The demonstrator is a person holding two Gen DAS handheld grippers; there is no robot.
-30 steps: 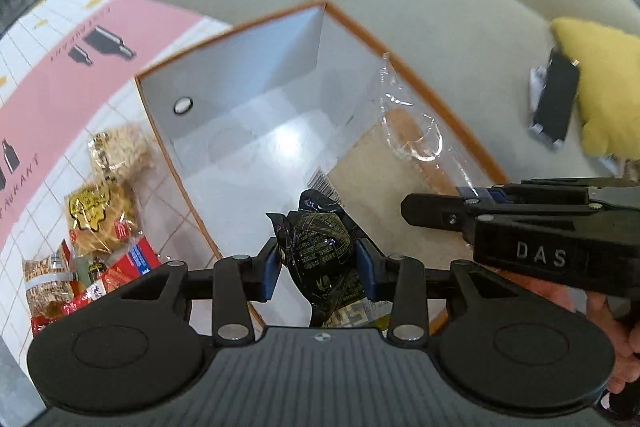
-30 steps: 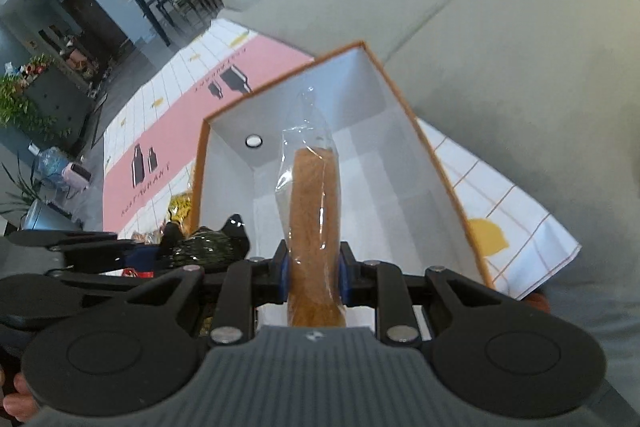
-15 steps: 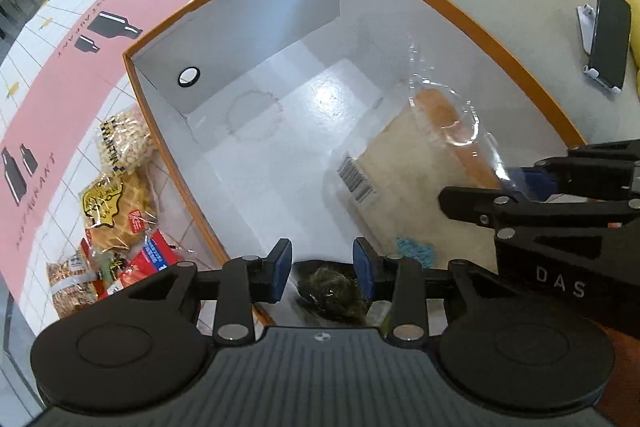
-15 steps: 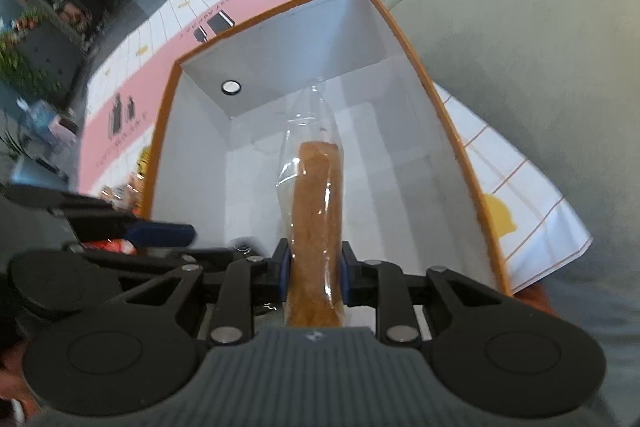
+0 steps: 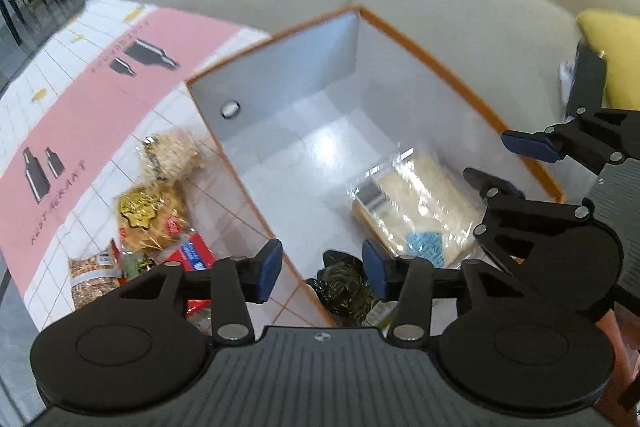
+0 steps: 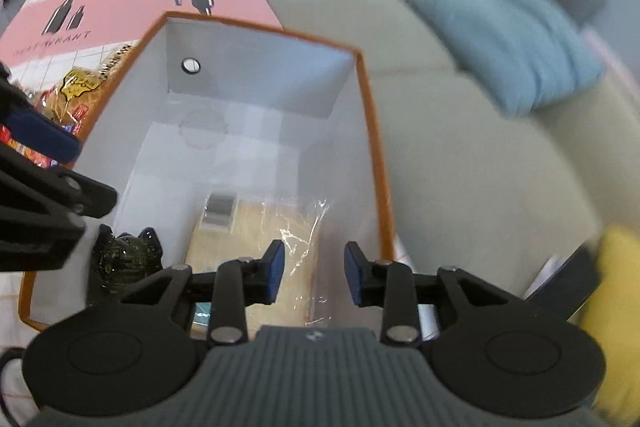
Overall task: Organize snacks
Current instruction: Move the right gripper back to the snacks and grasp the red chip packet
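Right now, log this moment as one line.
left gripper open | right gripper open | bread pack, dark packet in box

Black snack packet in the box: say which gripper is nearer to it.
Left. The left gripper hangs open right above the black snack packet at the box near corner. The right gripper, also open, is over the bagged bread beside it.

right tongs (image 6: 313, 273) agape, bread packet (image 6: 256, 239) in box (image 6: 372, 131)
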